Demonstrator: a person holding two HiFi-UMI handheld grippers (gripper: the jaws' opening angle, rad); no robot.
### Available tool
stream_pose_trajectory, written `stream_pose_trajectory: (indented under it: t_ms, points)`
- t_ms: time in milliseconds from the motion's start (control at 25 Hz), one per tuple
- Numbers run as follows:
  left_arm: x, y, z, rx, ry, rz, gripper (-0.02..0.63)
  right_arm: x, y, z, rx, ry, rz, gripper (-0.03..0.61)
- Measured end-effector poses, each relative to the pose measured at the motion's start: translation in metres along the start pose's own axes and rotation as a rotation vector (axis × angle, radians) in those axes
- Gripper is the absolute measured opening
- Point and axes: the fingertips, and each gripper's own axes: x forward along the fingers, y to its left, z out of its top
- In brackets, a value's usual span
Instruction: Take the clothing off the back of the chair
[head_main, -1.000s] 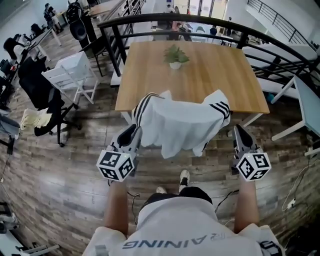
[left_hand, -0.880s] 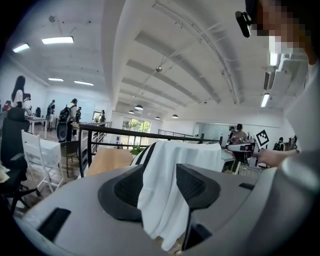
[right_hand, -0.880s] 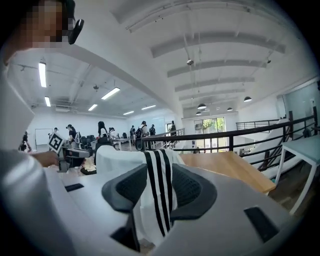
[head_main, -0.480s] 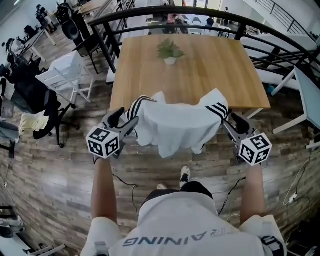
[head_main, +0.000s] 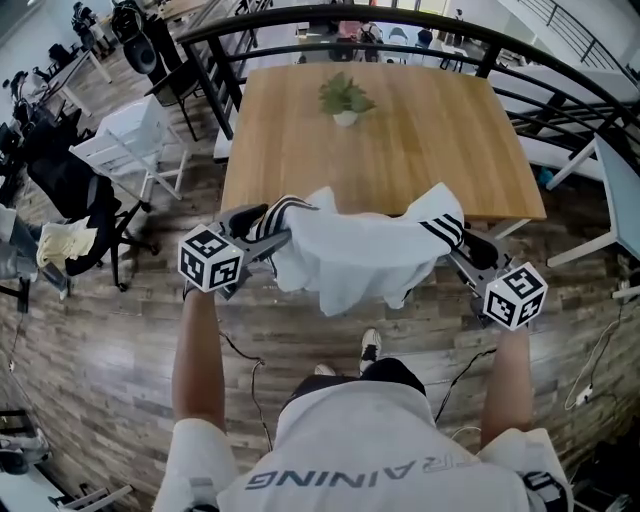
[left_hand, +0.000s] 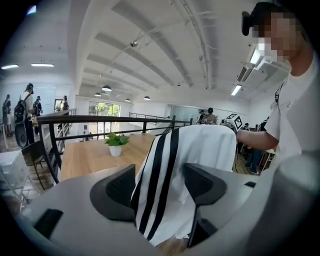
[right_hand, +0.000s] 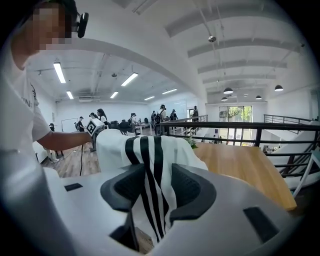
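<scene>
Left tongs (left_hand: 160, 189) opening, right tongs (right_hand: 157, 192) closing, straddle shirt (head_main: 360, 255).

The person wears a white short-sleeved T-shirt (head_main: 350, 455) with grey capital lettering printed across the chest and a small dark emblem (left_hand: 276, 94) to one side of it. The sleeves (head_main: 198, 450) end above the elbow, leaving the forearms bare. Below are black shorts (head_main: 385, 382) and pale shoes (head_main: 368, 352). A black camera (left_hand: 248, 20) sits on the head, and thin black cables (head_main: 243, 357) trail down on either side.
</scene>
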Motion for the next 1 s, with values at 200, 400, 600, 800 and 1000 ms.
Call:
stream_pose_trajectory:
  t_ms: [200, 400, 600, 800, 1000]
  points:
    - [0.005, -0.007, 0.001, -0.001, -0.019, 0.038, 0.174, 0.000, 0.006, 0.002, -0.046, -0.015, -0.039, 0.055]
    - [-0.005, -0.003, 0.010, -0.055, -0.119, 0.149, 0.062, -0.005, 0.002, 0.004, -0.038, -0.040, -0.111, 0.034]
    - [-0.031, -0.019, 0.028, -0.041, -0.205, 0.240, 0.057, -0.027, 0.001, 0.020, -0.004, -0.120, -0.209, 0.032]
    - [-0.068, -0.040, 0.056, -0.035, -0.313, 0.309, 0.057, -0.052, 0.008, 0.040, 0.032, -0.204, -0.282, 0.032]
    - [-0.102, -0.065, 0.068, -0.018, -0.380, 0.349, 0.057, -0.080, 0.028, 0.054, 0.053, -0.278, -0.330, 0.032]
